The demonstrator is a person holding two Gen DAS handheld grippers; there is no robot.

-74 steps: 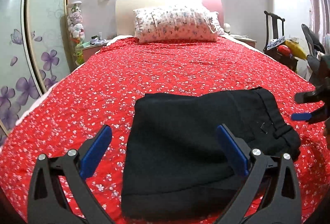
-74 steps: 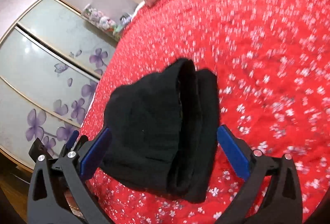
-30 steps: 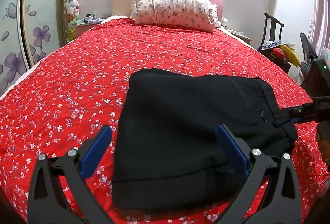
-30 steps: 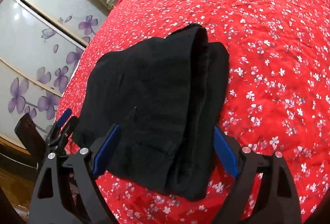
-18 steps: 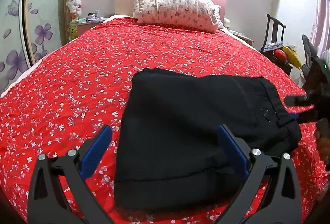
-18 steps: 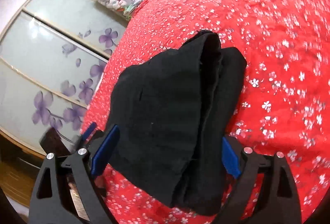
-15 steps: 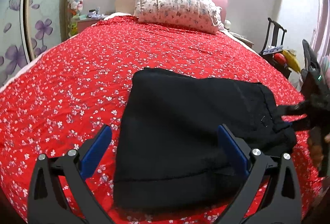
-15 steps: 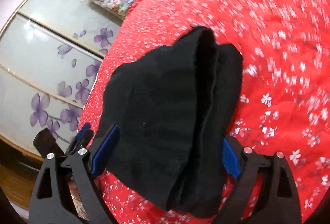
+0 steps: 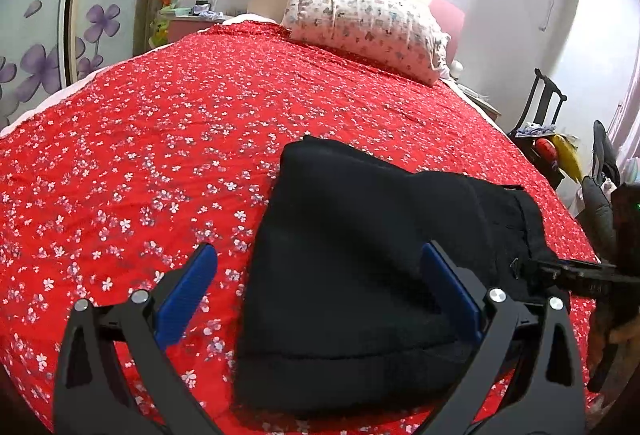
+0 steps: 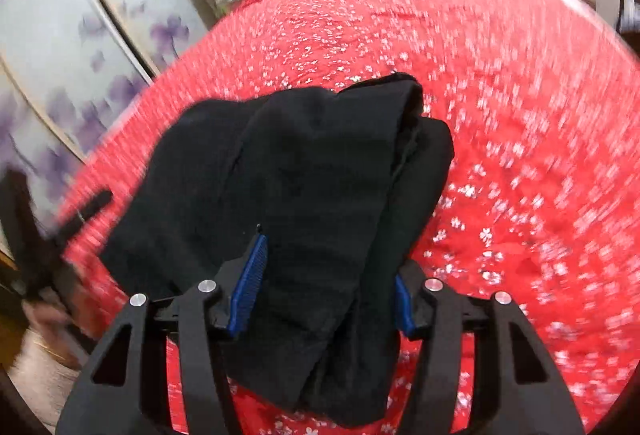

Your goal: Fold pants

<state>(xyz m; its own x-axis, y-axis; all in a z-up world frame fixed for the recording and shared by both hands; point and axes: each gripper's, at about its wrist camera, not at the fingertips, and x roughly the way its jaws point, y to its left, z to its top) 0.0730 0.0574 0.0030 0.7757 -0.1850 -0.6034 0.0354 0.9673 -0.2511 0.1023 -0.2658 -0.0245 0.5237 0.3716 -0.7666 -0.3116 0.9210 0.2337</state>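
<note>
The black pants lie folded into a thick bundle on the red flowered bedspread. My left gripper is open, its blue pads straddling the near left part of the bundle. In the right wrist view the pants fill the middle. My right gripper has its jaws partly closed around the waistband end of the bundle, with cloth between the pads. The right gripper also shows at the right edge of the left wrist view, at the waistband.
A flowered pillow and headboard are at the far end of the bed. A wardrobe with purple flower doors stands on the left. A dark chair with clutter is at the right. The right wrist view is blurred by motion.
My right gripper has narrowed its jaws around the waistband end and moved in over the bundle. The left gripper has stayed open at the near edge.
</note>
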